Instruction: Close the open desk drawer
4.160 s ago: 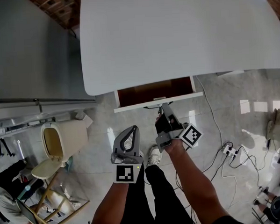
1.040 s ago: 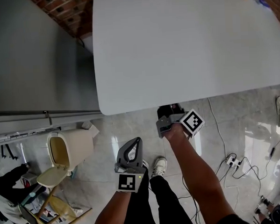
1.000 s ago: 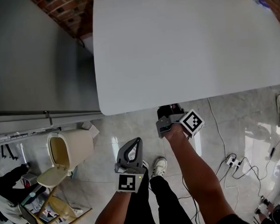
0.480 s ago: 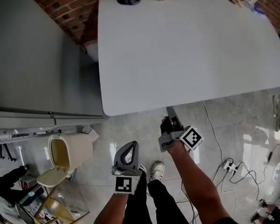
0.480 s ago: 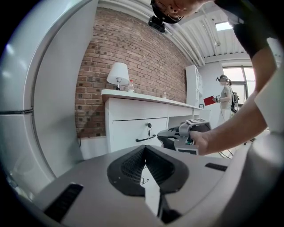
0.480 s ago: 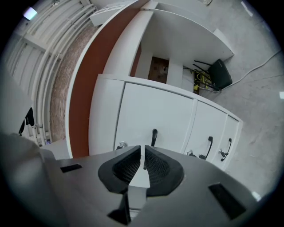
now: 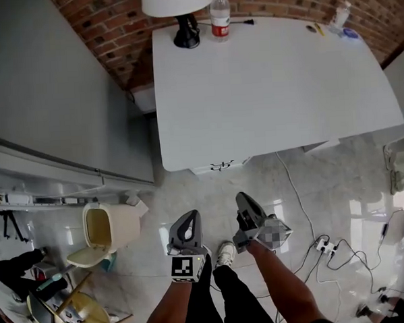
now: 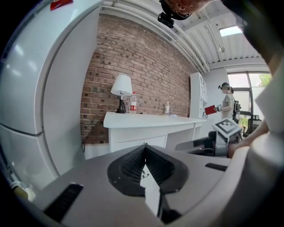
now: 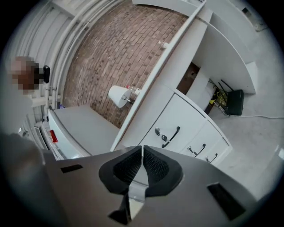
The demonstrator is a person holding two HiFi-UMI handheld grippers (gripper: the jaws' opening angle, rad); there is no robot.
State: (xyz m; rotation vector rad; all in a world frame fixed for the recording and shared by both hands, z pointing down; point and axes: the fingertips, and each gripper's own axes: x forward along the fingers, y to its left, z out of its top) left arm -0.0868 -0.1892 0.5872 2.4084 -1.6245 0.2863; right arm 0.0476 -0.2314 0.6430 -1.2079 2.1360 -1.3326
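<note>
The white desk [image 7: 272, 86] stands ahead of me, and its top drawer [image 7: 220, 166] sits flush under the front edge. In the right gripper view that drawer front [image 9: 171, 133] with its dark handle is closed. My right gripper [image 7: 243, 200] hangs in the air well short of the desk; its jaws are closing to a thin slit with nothing between them [image 9: 142, 149]. Beside it on the left, my left gripper [image 7: 190, 216] is shut and empty, its tips meeting [image 8: 145, 146] in front of the desk [image 8: 146, 122].
A lamp [image 7: 180, 3] and a bottle [image 7: 220, 15] stand at the desk's back edge. A big grey appliance [image 7: 50, 98] fills the left. A cream bin [image 7: 107, 226] stands open on the floor. Cables and a power strip [image 7: 324, 245] lie at right. A person [image 8: 227, 104] stands far off.
The drawer, open in the oldest frame, is now closed. My right gripper has drawn back from the desk edge and rolled. Both grippers have risen, and more of the desk shows.
</note>
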